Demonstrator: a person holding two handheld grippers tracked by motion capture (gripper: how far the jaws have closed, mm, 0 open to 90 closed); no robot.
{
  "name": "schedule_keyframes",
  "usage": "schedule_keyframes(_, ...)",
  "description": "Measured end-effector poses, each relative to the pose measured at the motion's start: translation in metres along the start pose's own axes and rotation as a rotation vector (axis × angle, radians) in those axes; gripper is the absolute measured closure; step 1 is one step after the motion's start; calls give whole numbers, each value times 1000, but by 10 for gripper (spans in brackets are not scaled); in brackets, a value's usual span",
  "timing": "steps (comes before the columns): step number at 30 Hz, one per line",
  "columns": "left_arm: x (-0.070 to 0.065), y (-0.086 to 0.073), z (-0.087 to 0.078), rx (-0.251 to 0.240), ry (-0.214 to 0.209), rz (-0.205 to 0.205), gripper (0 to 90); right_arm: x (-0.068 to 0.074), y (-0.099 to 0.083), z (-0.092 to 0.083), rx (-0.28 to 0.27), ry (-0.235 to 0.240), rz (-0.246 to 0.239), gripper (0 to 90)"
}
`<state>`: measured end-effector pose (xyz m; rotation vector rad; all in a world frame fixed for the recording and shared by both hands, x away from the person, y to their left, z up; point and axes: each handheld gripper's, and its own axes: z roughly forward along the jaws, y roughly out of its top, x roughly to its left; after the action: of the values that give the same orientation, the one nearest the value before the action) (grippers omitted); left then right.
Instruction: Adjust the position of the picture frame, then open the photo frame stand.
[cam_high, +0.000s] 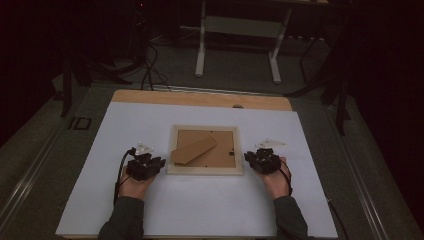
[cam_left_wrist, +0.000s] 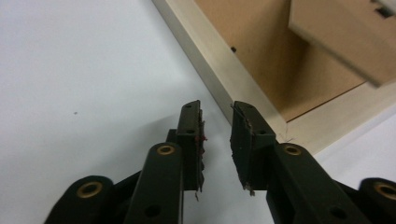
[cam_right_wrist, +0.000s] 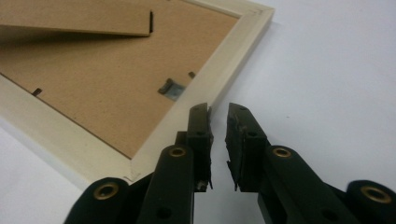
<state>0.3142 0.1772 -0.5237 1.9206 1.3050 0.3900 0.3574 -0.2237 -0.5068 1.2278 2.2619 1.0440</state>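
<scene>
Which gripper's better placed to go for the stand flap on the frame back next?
Left, probably. The stand flap lies toward the frame's left side, nearer the left gripper. The right gripper sits beside the opposite edge. Both grippers' jaws are slightly apart with nothing between them.

My left gripper view cut the picture frame (cam_left_wrist: 243, 79) off at the top and right edges. Its cardboard stand (cam_left_wrist: 345, 37) was blurred there. From above, the frame's small clips were too small to tell.

Left hand-held gripper (cam_high: 159, 164) and right hand-held gripper (cam_high: 248, 157) slightly parted, holding nothing.
</scene>
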Motion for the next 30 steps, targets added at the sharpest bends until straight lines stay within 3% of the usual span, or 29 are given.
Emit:
schedule_keyframes(4, 3, 2, -4, -17, -10, -13, 696, -6, -1, -4, -10, -8, 19, 761)
schedule_keyframes(14, 8, 6, -11, -43, -22, -30, 613, -8, -3, -2, 0, -14, 12, 732)
schedule_keyframes(22, 11, 17, -17, -62, -71, -49, 590, -10, -4, -4, -7, -5, 33, 689)
schedule_keyframes(24, 16, 24, -21, -87, -122, -73, 590, -11, -5, -3, -6, -4, 33, 681)
schedule_keyframes(30, 20, 41, -23, -102, -167, -109, 602, -10, -5, -1, 0, 6, 34, 666)
